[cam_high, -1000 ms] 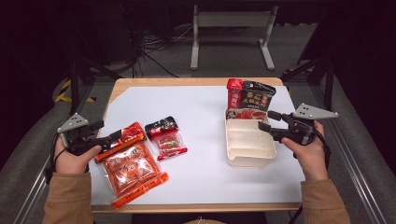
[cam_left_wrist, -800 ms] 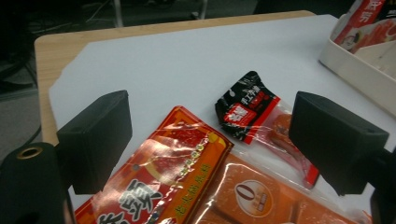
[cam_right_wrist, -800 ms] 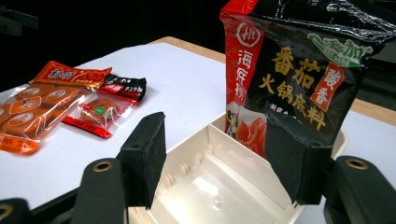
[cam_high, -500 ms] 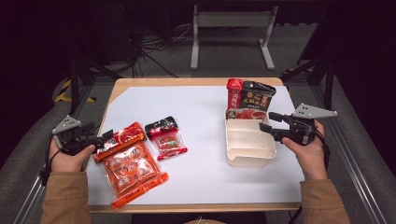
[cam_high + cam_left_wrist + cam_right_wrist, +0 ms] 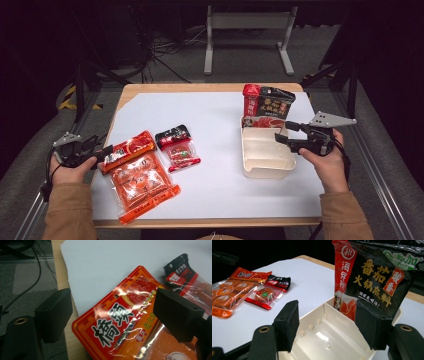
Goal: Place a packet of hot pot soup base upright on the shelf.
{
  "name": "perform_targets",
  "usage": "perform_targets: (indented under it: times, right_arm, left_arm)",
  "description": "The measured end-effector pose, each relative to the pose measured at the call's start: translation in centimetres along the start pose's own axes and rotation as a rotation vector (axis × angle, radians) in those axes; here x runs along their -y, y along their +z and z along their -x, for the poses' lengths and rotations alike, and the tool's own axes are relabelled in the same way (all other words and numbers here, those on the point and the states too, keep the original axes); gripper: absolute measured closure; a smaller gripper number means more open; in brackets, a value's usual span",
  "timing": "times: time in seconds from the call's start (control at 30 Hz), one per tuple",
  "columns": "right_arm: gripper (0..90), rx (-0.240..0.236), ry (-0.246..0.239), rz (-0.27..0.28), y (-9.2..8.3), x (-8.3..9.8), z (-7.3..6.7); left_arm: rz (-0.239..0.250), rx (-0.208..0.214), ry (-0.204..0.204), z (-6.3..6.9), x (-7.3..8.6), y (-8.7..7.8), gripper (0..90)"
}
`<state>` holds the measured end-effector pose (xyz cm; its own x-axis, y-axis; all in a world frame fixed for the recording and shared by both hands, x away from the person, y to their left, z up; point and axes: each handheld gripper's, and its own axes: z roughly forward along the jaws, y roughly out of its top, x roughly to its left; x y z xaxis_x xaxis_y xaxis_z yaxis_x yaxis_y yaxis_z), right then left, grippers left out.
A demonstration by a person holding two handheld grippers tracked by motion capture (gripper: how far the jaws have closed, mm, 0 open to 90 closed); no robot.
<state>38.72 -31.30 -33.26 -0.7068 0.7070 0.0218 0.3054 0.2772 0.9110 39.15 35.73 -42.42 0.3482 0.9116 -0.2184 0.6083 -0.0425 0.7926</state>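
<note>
Left gripper [image 5: 100, 154]: you've got it at the table's left edge, jaws spread wide and gripping nothing, one on each side of the red sauce packet's near end.
Red sauce packet [image 5: 120, 317]: flat on the white sheet [image 5: 210, 115], its lower end lying over the big orange snack bag [image 5: 140, 185].
Small packet [image 5: 177, 146]: black top, red bottom, just right of the red one.
Right gripper [image 5: 282, 133]: also released, jaws apart, hovering over the white divided tray [image 5: 265, 162].
Hotpot base pouch [image 5: 374, 277]: black and red, standing upright in the tray's far compartment, right beside your right jaw; can't tell if it touches.
</note>
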Motion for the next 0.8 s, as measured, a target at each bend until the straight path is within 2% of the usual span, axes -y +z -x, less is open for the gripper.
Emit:
perform_targets:
  times: [0.07,0.27,0.3,0.4,0.6,0.8]
  right_arm:
    - [36.4,-0.004,-0.002,-0.003,0.1,0.0,0.0]
    - [36.2,-0.007,-0.004,-0.007,0.2,0.0,-0.1]
    - [36.2,-0.008,-0.005,-0.006,0.2,0.0,-0.1]
    - [36.1,-0.008,-0.004,-0.005,0.2,0.0,-0.1]
    - [35.7,-0.009,-0.007,-0.008,0.3,0.0,-0.2]
    - [35.2,-0.009,-0.011,-0.013,0.4,0.0,-0.2]
  left_arm:
    - [-0.018,-0.013,-0.006,-0.3,0.3,0.2,16.8]
    - [-0.053,-0.011,-0.033,-0.9,0.8,0.7,16.3]
    - [-0.068,0.003,-0.049,-1.0,1.1,1.0,16.1]
    - [-0.081,0.016,-0.062,-1.2,1.3,1.3,16.0]
    - [-0.106,0.071,-0.075,-1.4,1.6,1.8,18.9]
    - [-0.092,0.127,-0.078,-1.3,1.6,1.7,25.0]
